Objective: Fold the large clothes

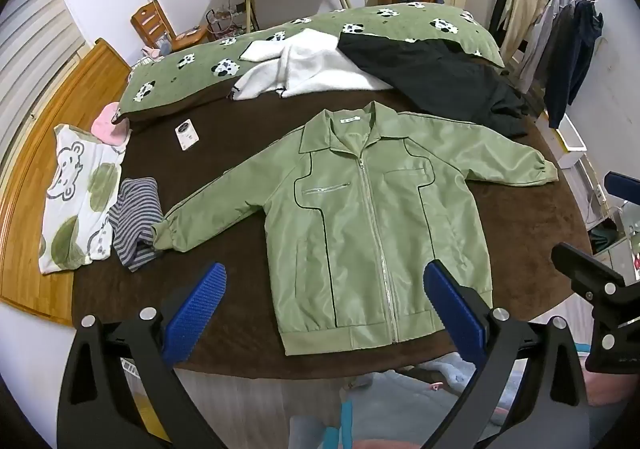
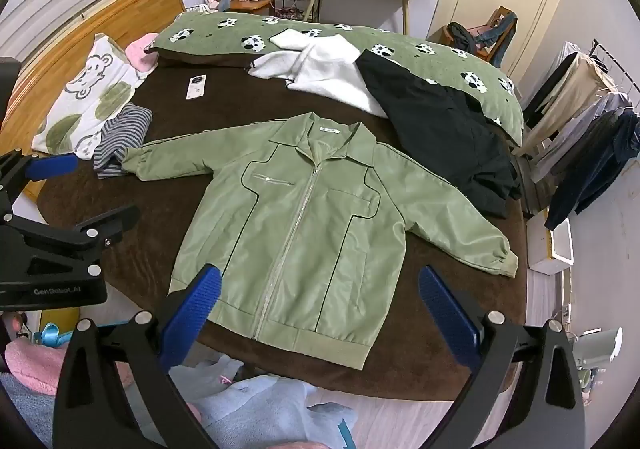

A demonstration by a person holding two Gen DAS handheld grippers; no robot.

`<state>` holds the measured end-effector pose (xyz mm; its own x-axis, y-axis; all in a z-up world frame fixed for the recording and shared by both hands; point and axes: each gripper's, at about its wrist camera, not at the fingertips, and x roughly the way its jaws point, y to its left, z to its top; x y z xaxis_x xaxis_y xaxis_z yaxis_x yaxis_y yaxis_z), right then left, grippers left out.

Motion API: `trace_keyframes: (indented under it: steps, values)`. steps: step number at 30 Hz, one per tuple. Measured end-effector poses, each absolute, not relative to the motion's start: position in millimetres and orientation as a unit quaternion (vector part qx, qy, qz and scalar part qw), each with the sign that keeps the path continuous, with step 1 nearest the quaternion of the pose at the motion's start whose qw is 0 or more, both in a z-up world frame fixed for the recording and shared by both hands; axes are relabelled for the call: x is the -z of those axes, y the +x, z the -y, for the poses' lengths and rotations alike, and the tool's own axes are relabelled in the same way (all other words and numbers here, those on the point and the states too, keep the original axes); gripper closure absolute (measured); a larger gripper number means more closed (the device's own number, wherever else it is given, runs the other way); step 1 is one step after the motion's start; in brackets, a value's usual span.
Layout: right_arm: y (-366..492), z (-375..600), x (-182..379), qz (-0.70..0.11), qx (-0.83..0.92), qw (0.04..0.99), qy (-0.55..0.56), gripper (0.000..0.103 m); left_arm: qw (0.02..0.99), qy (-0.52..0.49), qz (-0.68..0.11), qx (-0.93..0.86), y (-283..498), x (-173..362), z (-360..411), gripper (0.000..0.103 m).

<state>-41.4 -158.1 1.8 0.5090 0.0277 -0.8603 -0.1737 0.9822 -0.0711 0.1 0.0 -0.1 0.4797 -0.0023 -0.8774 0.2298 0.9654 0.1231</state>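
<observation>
Blue-padded grippers, both spread wide and holding nothing, hang above a green jacket on a bed.

The left gripper (image 1: 326, 303) hovers over the jacket's (image 1: 360, 217) lower hem, and the right gripper (image 2: 320, 307) does too — neither touches it. The jacket lies flat, front up, zipped, sleeves spread, on a brown blanket (image 1: 224, 289). Beyond it — a white fleece (image 1: 304, 65) and a black garment (image 1: 436, 77) rest against a green panda quilt (image 1: 200, 65); a striped cloth (image 1: 134, 221) touches one cuff.
</observation>
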Motion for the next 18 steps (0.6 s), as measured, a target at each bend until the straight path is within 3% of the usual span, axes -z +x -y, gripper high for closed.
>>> trace_keyframes:
  steps: [18]
  values:
    - [-41.3,159.5,-2.5,-0.493,-0.059,0.865,-0.072,0.006,0.854,0.115,-0.503,0.067,0.2,0.2,1.2,0.006]
